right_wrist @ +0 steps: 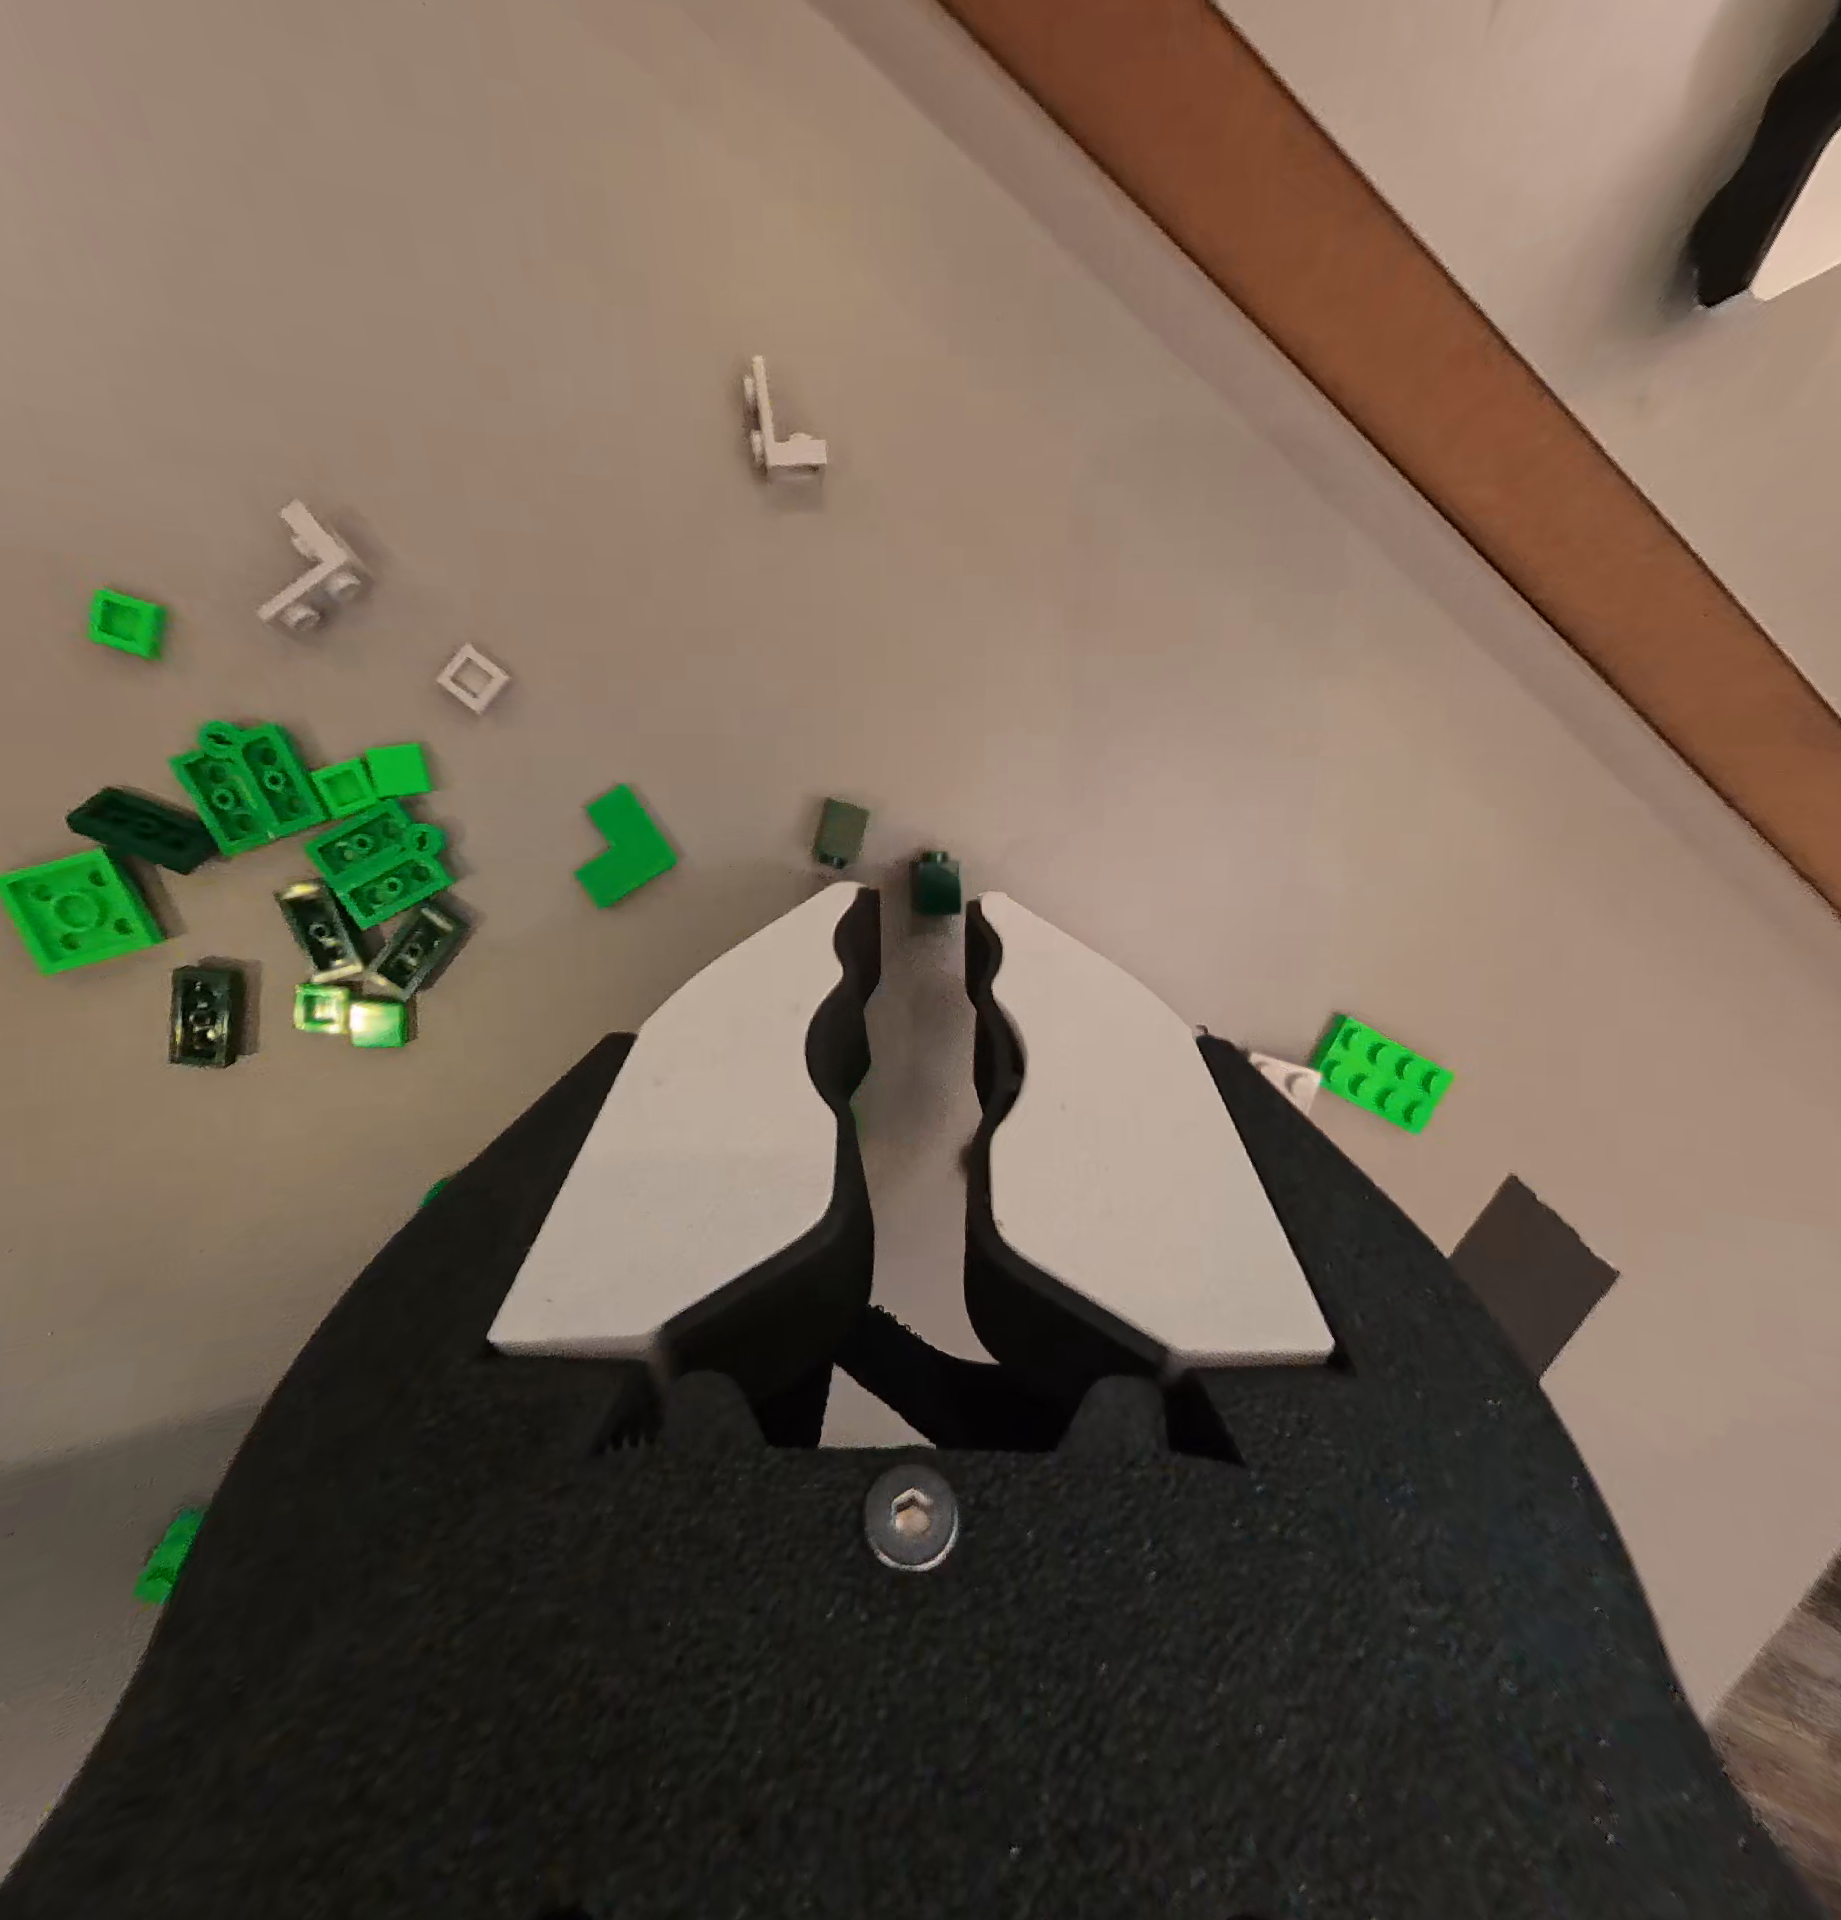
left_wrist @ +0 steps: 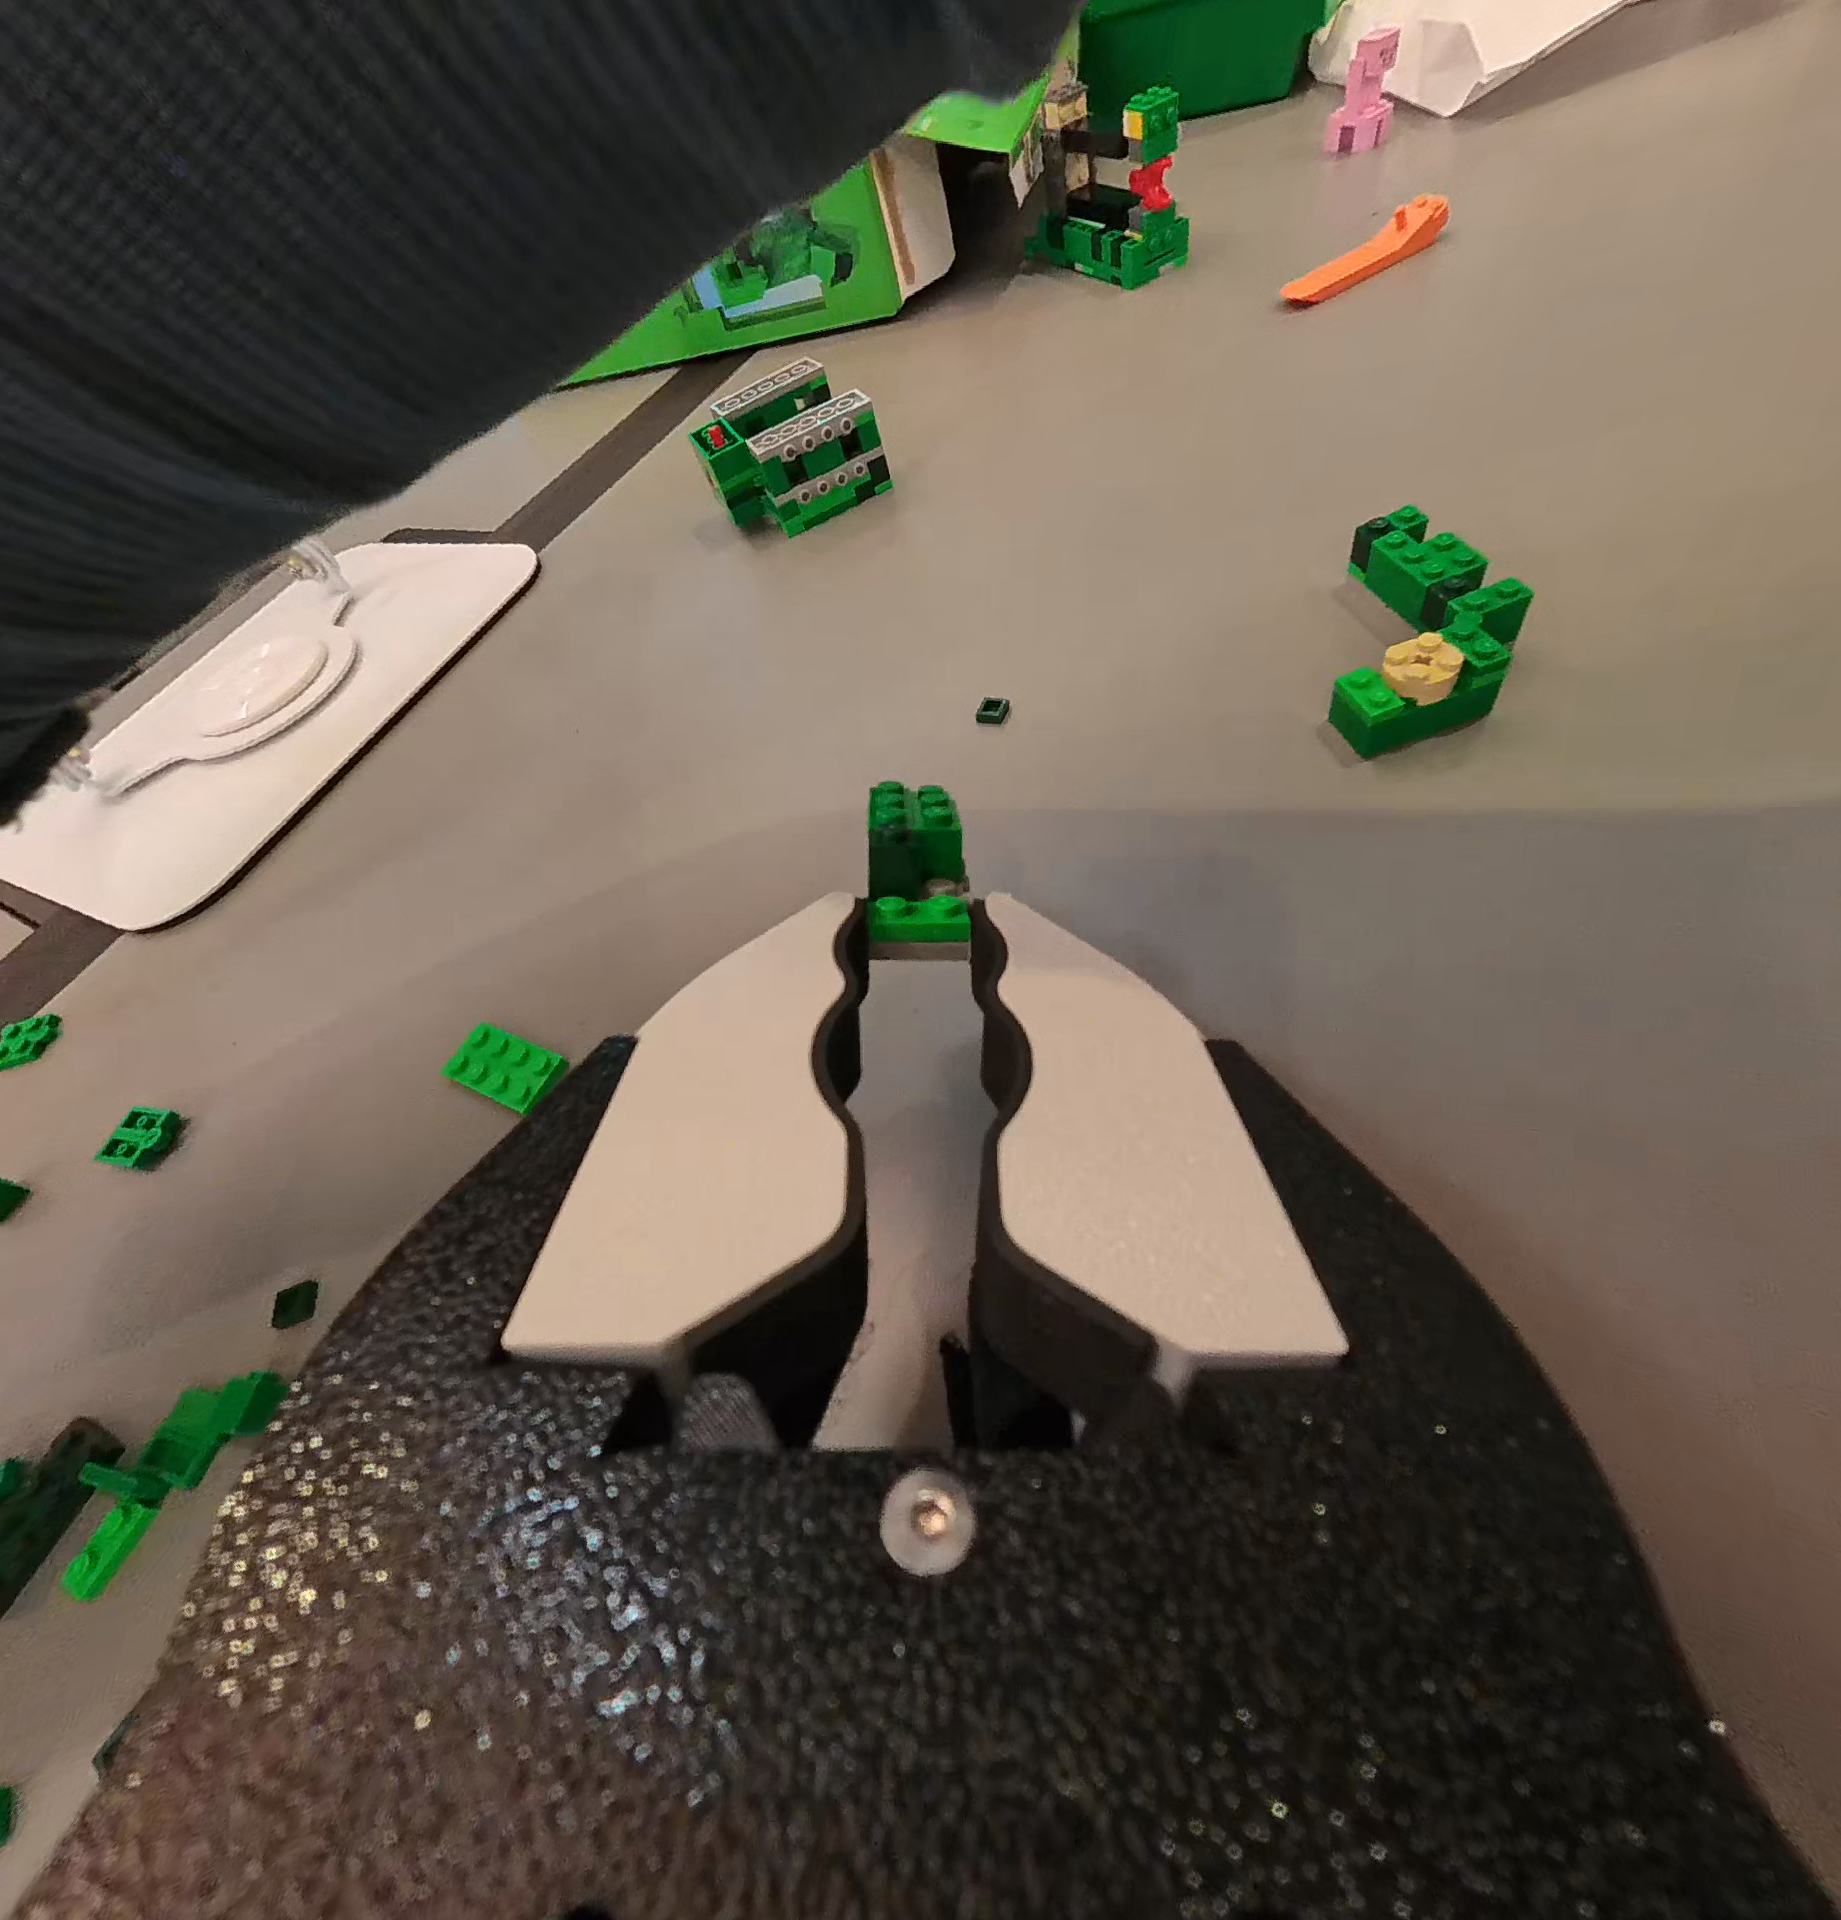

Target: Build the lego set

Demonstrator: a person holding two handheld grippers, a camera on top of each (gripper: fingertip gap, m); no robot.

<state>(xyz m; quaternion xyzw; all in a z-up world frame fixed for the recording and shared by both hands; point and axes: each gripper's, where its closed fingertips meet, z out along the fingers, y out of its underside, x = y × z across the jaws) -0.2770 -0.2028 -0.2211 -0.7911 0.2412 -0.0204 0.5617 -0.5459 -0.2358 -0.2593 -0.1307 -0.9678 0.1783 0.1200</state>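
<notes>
Lego build partway: several sub-assemblies stand finished, many loose pieces wait.
Left gripper (left_wrist: 918, 920) clamps a small green sub-assembly (left_wrist: 916, 862); right gripper (right_wrist: 923, 904), jaws apart, hovers at a dark green brick (right_wrist: 934, 883); loose pile (right_wrist: 272, 862) at nine o'clock.

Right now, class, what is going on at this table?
A person is building a Lego set with tongs in each hand. The left tongs are shut on a small green brick assembly, held above the grey table. The right tongs are open, their tips either side of a tiny dark green piece on the table, not yet gripped. Loose green pieces lie scattered nearby, and part-built sections stand farther off.
</notes>
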